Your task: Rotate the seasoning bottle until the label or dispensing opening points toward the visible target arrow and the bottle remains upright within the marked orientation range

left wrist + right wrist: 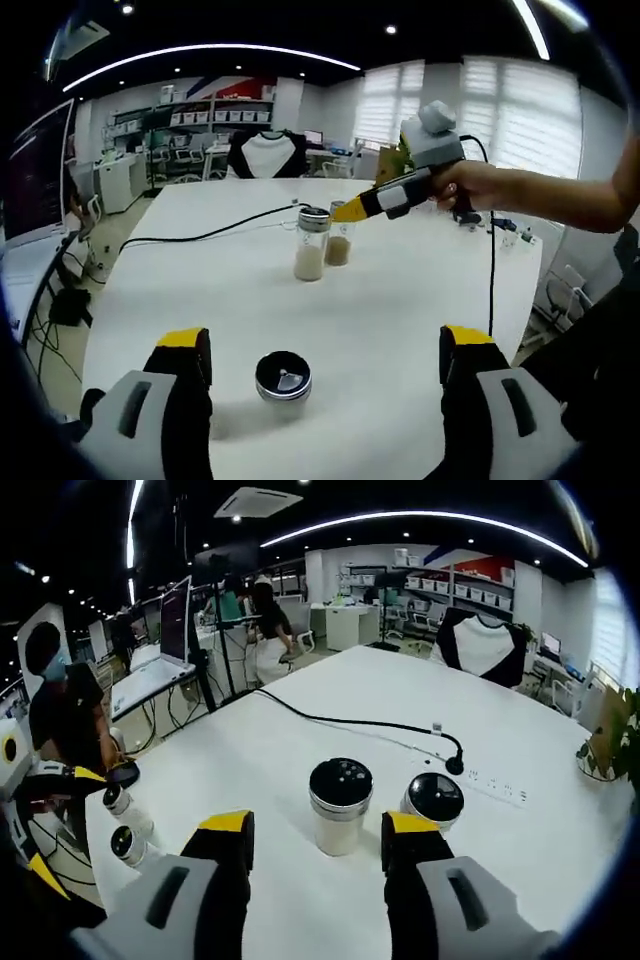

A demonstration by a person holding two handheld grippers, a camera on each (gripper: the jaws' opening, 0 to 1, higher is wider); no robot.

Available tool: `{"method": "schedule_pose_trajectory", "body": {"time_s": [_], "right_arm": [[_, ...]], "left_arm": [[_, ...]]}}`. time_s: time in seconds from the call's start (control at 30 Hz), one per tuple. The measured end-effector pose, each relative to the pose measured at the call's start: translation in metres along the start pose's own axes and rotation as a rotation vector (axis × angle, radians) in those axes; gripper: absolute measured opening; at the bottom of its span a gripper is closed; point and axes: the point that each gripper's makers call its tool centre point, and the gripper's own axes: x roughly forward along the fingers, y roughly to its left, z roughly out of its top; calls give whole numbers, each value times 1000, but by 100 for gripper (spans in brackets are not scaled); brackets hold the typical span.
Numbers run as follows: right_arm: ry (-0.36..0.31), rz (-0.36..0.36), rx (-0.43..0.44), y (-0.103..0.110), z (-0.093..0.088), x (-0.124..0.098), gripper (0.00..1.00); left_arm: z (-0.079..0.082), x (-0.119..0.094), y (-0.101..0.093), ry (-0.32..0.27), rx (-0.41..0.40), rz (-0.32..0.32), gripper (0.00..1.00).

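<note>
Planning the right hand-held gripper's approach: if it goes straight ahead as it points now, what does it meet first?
Probably the near bottle, which stands upright just ahead between the open jaws of the right hand-held gripper. The second bottle sits off to one side.

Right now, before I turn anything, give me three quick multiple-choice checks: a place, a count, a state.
1. Where is the right gripper?
A. around a bottle
B. just short of the tall bottle
C. off the table

2. How many bottles stand on the table?
A. one
B. three
C. five

3. How are the left gripper jaws?
A. open
B. shut on a bottle
C. shut on a cable

Key:
1 B, its tips stop before the bottle.
2 B, two far, one near.
3 A, wide gap, nothing between.
</note>
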Motion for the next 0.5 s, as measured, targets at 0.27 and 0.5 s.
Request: {"method": "schedule_pose_trajectory", "body": {"time_s": [0.27, 0.5], "right_arm": [[22, 7, 5, -2, 3, 23, 50], [43, -5, -20, -12, 7, 48, 50]], "left_arm": [[2, -9, 6, -22, -28, 33, 100], [-9, -17, 17, -3, -26, 89, 100]]}}
